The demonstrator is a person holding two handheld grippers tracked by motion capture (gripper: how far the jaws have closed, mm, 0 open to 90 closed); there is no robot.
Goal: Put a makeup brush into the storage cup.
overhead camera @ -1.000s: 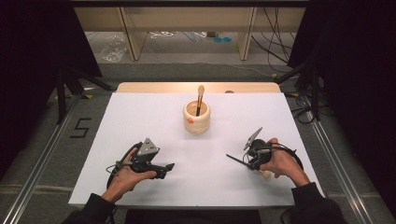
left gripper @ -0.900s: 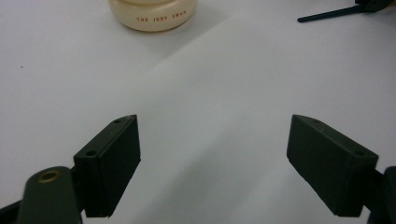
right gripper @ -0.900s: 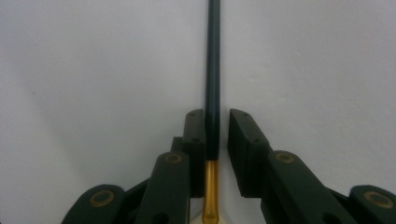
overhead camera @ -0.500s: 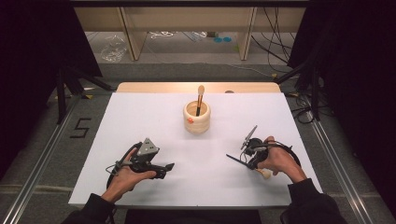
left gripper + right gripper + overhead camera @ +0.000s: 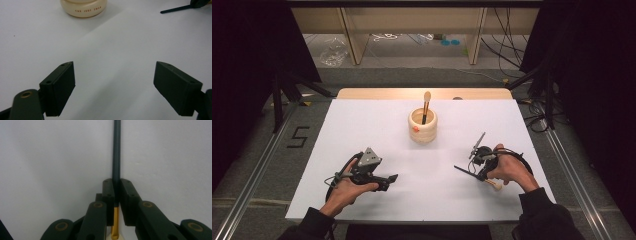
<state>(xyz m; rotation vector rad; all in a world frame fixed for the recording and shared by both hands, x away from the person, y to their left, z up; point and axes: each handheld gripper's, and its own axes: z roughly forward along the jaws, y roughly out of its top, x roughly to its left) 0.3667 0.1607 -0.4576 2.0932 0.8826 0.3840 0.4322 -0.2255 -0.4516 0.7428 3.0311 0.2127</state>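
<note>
A cream cup point(image 5: 422, 131) stands mid-table with a wooden-handled brush point(image 5: 426, 102) upright in it. My right gripper point(image 5: 475, 172) lies low over the table at the right. It is shut on a second brush point(image 5: 462, 169), whose dark handle points left. In the right gripper view the jaws have just been closing, and the pads point(image 5: 109, 187) pinch the dark handle point(image 5: 116, 150) just above its gold ferrule. My left gripper point(image 5: 392, 179) rests at the front left. Its jaws stand wide open point(image 5: 115, 82) with bare table between them, aimed toward the cup point(image 5: 83, 7).
The white table top point(image 5: 362, 125) has a wooden strip along its far edge. Beyond it stand shelf legs, and cables lie on the floor. Dark stands flank the table on both sides. The held brush's handle tip point(image 5: 175, 9) reaches into the left gripper view at top right.
The right hand has shifted slightly and its gripper has rolled a little, with the brush handle still pointing left. The left gripper has not moved.
</note>
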